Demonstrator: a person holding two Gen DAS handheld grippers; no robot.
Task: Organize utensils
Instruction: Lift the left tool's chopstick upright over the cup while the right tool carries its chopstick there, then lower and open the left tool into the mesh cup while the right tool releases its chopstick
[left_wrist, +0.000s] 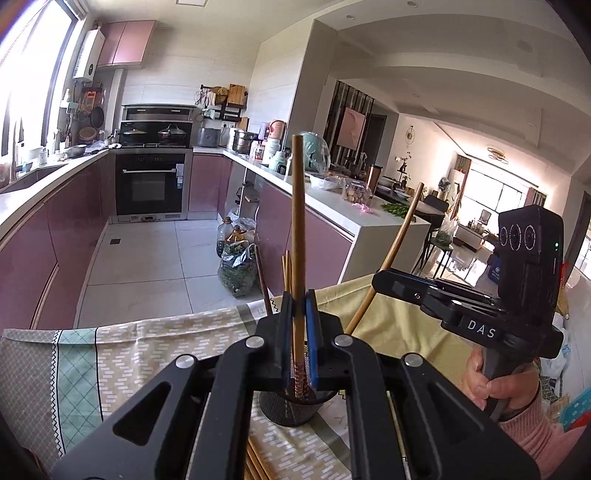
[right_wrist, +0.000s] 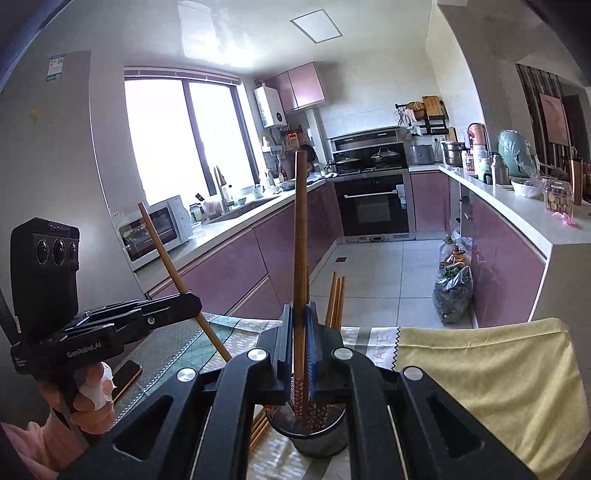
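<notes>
Two hand-held grippers, left (left_wrist: 298, 306) and right (right_wrist: 300, 321), each clamp one chopstick (left_wrist: 296, 221) above one mesh cup (right_wrist: 317, 435)

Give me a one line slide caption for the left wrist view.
Left gripper pinches one chopstick upright above the mesh holder; right gripper holds another.

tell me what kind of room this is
A home kitchen, open to a living area. Telling signs: the built-in oven under a stove with lidded pots, the sink below the window, and pink cabinets under a long countertop.
</notes>
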